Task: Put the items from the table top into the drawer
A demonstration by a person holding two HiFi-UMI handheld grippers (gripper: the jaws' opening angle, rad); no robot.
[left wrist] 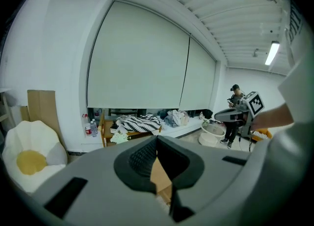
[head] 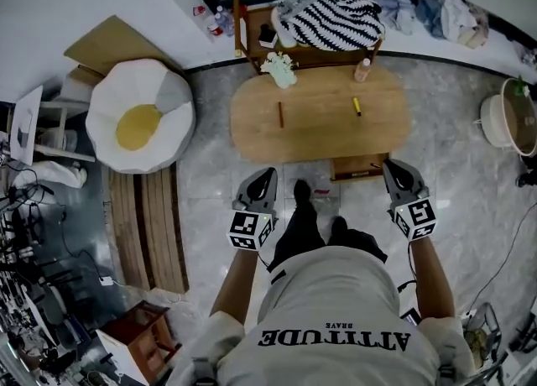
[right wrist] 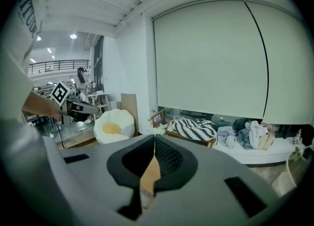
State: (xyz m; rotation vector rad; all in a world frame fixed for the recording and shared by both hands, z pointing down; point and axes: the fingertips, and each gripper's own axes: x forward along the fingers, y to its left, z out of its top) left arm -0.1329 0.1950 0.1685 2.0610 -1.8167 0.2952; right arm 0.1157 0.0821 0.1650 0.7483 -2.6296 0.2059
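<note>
Table: an oval wooden table (head: 319, 128) stands in front of the person, its long axis running left to right.
Far edge: it lies just beside a low wooden bench (head: 306, 55) that carries a striped blanket (head: 329, 20).
Left side: a white and yellow beanbag (head: 138, 116) sits near the table's left end, with a strip of grey floor between them.
Right side: bare floor runs from the table's right end to a white tub (head: 506, 117), well apart.
Near edge: the person's shoes (head: 302, 192) stand on the floor just short of it.
Drawer: the drawer (head: 359, 166) is pulled out from the near edge, right of centre; I cannot tell what is in it.
Red pen: the red pen (head: 280, 114) lies left of centre, its long axis pointing away from the person.
Yellow marker: the yellow marker (head: 356, 106) lies right of centre, nearly parallel to the pen, well apart from it.
Bottle: a small bottle (head: 362, 70) stands upright at the far right edge.
Cloth: a pale crumpled cloth (head: 279, 68) rests at the far left edge.
Left gripper: the left gripper (head: 268, 173) hangs over the floor short of the near edge, jaws closed together, holding nothing (left wrist: 157, 144).
Right gripper: the right gripper (head: 391, 164) hangs just beside the drawer's right corner, jaws closed together, also holding nothing (right wrist: 154, 144).
</note>
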